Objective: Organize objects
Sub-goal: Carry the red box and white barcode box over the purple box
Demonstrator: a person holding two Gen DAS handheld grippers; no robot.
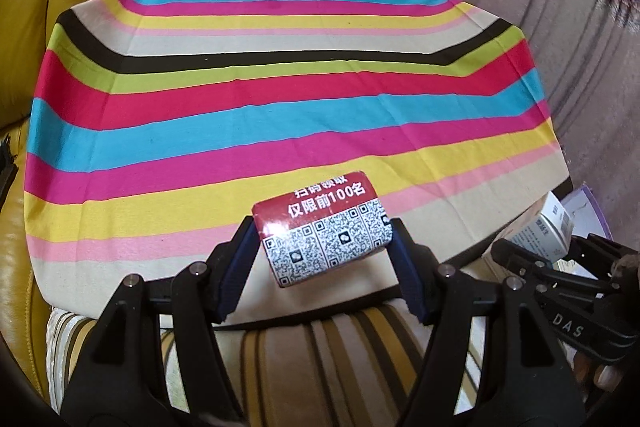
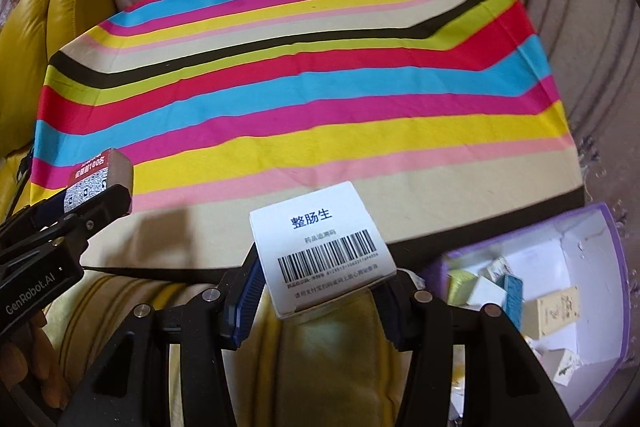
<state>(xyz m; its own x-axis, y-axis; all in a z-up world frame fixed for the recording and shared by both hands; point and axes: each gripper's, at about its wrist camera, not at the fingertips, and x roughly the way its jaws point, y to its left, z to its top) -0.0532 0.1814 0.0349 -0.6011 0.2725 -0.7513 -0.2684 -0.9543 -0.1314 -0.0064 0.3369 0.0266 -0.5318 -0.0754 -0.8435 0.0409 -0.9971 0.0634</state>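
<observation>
Black hand-held grippers tilt downward, left (image 1: 324,247) clamping red box (image 1: 320,227), right (image 2: 320,287) seemingly white box (image 2: 320,247)

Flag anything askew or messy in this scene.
The small boxes in the purple box lie jumbled at mixed angles. The QR-code box sits tilted in the left gripper. The striped cloth lies flat.

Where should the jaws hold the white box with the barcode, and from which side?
On its two narrow side walls, coming from its lower end. The white box is flat and rectangular, so those parallel walls suit the right gripper, which is shut on it this way, barcode face up.
</observation>
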